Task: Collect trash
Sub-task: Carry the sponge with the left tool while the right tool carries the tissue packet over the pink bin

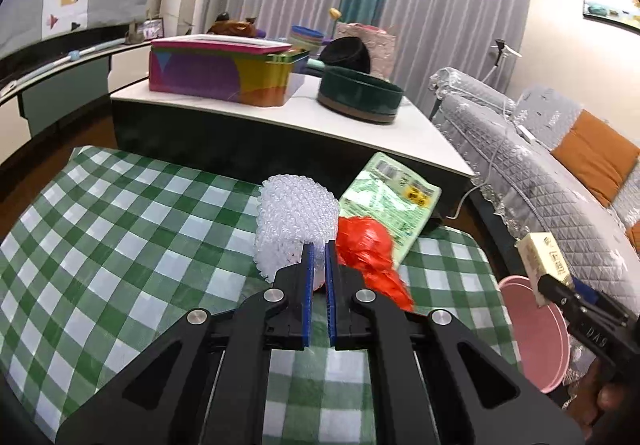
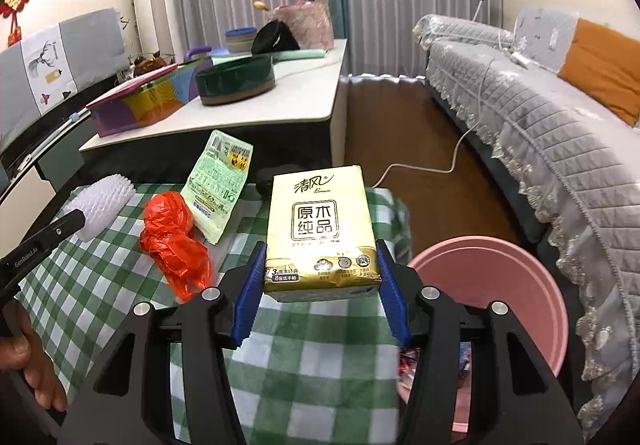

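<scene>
Above a green-checked counter (image 2: 100, 285), the right tongs (image 2: 320, 277) clamp a gold tissue pack (image 2: 322, 233), held tilted near a pink bin (image 2: 492, 285). Left tongs (image 1: 319, 257) are pinched together on a white foam net (image 1: 292, 221), raised off the cloth. On the counter lie a crumpled red bag (image 2: 174, 241) and a green wrapper (image 2: 218, 181). Grey sofa (image 2: 540, 125) stands right.

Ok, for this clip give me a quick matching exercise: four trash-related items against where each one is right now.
Items:
1. white foam net
2. tissue pack
3. red plastic bag
4. pink bin

Places:
A. lying loose on the checked cloth
B. on the floor beside the checked cloth
C. clamped in the left gripper
D. clamped in the right gripper

Pairs: 1-C, 2-D, 3-A, 4-B
</scene>
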